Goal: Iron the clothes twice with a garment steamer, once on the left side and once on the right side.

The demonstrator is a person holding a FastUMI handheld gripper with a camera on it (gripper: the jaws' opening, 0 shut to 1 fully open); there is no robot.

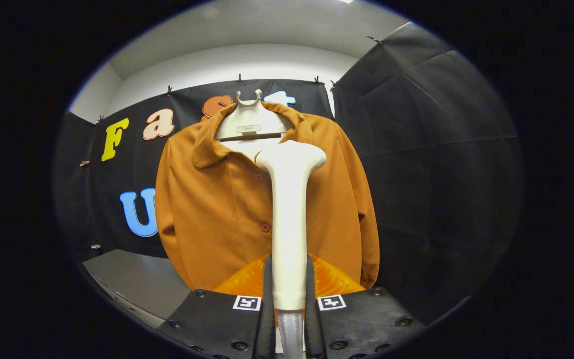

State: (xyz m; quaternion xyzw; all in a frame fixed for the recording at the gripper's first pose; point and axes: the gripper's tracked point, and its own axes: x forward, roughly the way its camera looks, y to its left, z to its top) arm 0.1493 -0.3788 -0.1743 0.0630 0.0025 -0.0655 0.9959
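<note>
An orange-brown buttoned shirt (217, 199) hangs on a pale hanger (250, 122) against the booth's back wall. My gripper (288, 294) is shut on the white garment steamer's handle (288, 239), which stands upright between the fingers. The steamer's flat head (291, 155) sits at the top of the shirt's front, just below the collar and near the button line. A ribbed hose (291, 331) leaves the handle's lower end between the fingers. The shirt's lower middle is hidden behind the handle.
A grey tabletop (132, 284) lies below the shirt on the left. Black cloth walls (436, 174) close the booth at the back and right. An orange faceted object (329, 279) shows just beyond the fingers, under the shirt's hem.
</note>
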